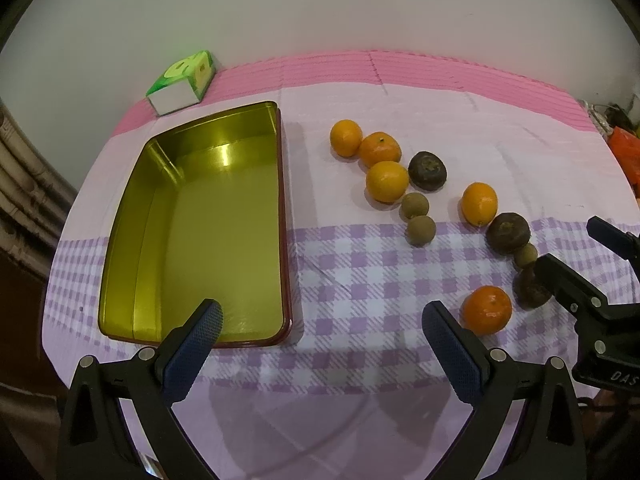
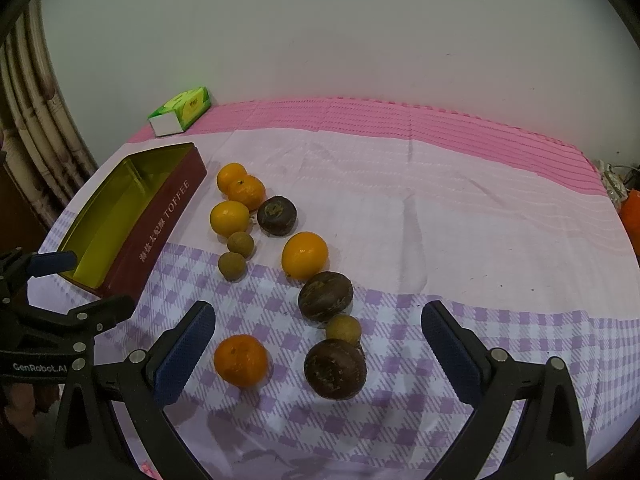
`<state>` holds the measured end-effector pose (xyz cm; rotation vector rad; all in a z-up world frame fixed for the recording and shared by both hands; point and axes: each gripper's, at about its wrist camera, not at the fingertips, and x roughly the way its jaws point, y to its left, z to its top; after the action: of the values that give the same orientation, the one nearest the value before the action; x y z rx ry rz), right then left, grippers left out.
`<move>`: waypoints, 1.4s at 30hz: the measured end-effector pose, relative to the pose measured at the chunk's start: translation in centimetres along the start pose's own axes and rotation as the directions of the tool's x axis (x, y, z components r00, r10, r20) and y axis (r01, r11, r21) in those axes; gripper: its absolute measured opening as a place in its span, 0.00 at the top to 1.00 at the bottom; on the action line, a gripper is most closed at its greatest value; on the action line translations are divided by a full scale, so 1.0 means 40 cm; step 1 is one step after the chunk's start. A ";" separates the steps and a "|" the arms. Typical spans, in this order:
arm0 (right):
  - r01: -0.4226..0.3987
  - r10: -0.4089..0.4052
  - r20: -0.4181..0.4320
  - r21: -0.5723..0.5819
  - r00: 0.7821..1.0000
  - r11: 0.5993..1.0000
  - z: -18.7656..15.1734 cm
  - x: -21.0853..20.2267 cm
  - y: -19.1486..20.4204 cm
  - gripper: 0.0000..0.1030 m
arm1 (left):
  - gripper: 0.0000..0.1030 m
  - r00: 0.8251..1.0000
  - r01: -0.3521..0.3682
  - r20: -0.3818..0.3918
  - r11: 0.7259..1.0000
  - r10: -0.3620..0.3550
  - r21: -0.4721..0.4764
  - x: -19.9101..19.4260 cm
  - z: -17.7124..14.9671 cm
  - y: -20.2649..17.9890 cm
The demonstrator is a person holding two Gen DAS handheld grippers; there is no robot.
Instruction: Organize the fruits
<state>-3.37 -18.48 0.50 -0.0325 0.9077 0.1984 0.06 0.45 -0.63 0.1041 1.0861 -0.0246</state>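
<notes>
Waiting tin: toffee tin [image 1: 208, 240] empty on the table's left side
Fruits: oranges [image 2: 305, 255] and dark fruits [image 2: 335, 369] all loose on cloth (none sorted)
Left claw [image 1: 322, 334]: wide open, holding nothing
Right claw [image 2: 318, 340]: wide open, holding nothing

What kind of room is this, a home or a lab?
Probably a home: a checked cloth covers the table, a curtain hangs at the left, and a tissue box sits by the plain wall.

I take this for a home: a pink checked tablecloth [image 2: 400, 216], a curtain [image 2: 36, 120] at nine o'clock, a tissue box [image 2: 182, 110] by the plain wall [image 2: 320, 32].
</notes>
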 end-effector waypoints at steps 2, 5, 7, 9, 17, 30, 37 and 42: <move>0.000 0.000 -0.003 0.001 1.000 1.000 0.003 0.003 -0.001 0.01 | 0.03 1.000 -0.002 -0.001 1.000 0.002 0.001 -0.001 0.000 0.000; -0.001 0.001 -0.005 0.001 1.000 1.000 0.002 0.001 0.001 0.01 | 0.03 1.000 -0.004 -0.003 1.000 0.004 0.001 0.000 -0.001 0.000; -0.001 0.001 -0.006 0.002 1.000 1.000 0.003 0.002 -0.001 0.02 | 0.03 1.000 -0.004 -0.004 1.000 0.004 0.001 0.000 -0.001 0.000; -0.002 0.002 -0.007 0.002 1.000 1.000 0.002 0.001 0.001 0.02 | 0.03 1.000 -0.004 -0.004 1.000 0.004 0.001 0.000 -0.002 0.000; 0.000 0.000 -0.017 -0.003 1.000 1.000 0.001 0.003 0.006 0.03 | 0.03 1.000 -0.004 -0.003 1.000 0.004 0.002 0.000 -0.001 0.001; 0.003 -0.002 -0.039 0.013 0.999 1.000 -0.001 0.005 -0.011 0.07 | 0.03 1.000 -0.004 -0.004 1.000 0.004 0.010 0.000 -0.006 -0.011; 0.014 -0.013 -0.059 0.023 0.998 1.000 -0.005 0.012 -0.028 0.13 | 0.03 1.000 -0.001 -0.007 1.000 0.001 0.017 0.001 -0.004 -0.017; 0.033 -0.031 -0.079 0.022 0.996 0.999 -0.014 0.013 -0.039 0.17 | 0.03 1.000 0.005 -0.007 1.000 -0.005 0.020 0.001 -0.002 -0.020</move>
<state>-3.19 -19.99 -0.35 -0.0332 0.9868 0.1571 -0.06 -0.34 -0.76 0.1200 1.0932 -0.0396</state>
